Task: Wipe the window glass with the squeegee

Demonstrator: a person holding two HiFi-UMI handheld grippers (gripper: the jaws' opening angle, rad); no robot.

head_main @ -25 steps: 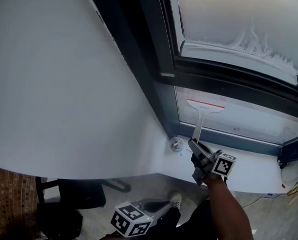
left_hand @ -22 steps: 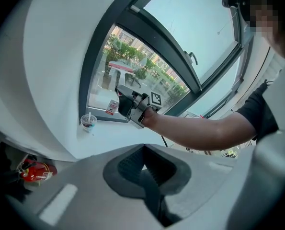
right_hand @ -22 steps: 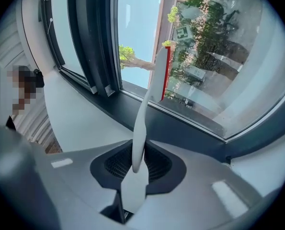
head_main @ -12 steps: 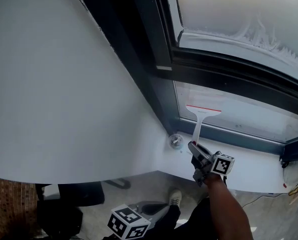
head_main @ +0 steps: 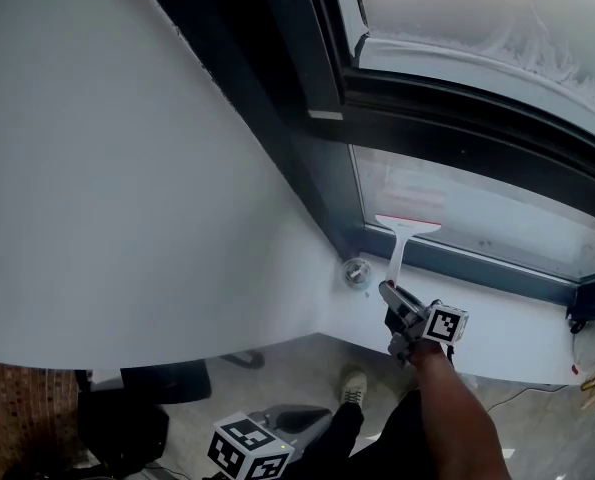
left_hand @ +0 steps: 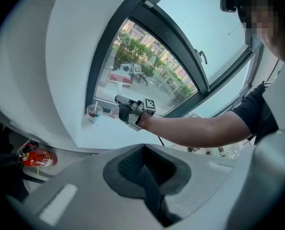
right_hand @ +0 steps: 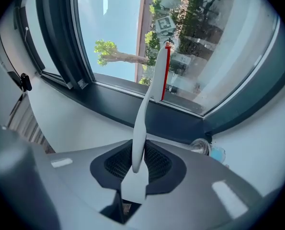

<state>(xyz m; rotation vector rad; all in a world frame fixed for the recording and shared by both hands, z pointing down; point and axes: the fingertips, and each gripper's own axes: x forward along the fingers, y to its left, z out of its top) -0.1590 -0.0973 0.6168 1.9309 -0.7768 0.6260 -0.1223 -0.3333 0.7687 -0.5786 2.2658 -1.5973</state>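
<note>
My right gripper [head_main: 394, 306] is shut on the white handle of the squeegee [head_main: 400, 243], over the white sill. Its red-edged blade [head_main: 409, 224] lies against the lower pane of the window glass [head_main: 497, 218], near the pane's bottom left corner. In the right gripper view the squeegee [right_hand: 149, 95] rises from between the jaws to the glass [right_hand: 219, 47]. My left gripper [head_main: 249, 448] hangs low, away from the window; in its own view the jaws [left_hand: 144, 174] are shut with nothing between them, and the right gripper [left_hand: 128, 110] shows far off at the sill.
A clear plastic cup [head_main: 354, 272] with a straw stands on the white sill [head_main: 507, 333] at the corner, left of the squeegee. A dark window frame [head_main: 447, 128] separates the lower pane from a soapy upper pane [head_main: 497, 18]. A red fire extinguisher [left_hand: 37, 157] sits on the floor.
The squeegee blade has slid down the lower pane toward the bottom frame, with my right gripper still holding the handle. The left gripper has stayed low.
</note>
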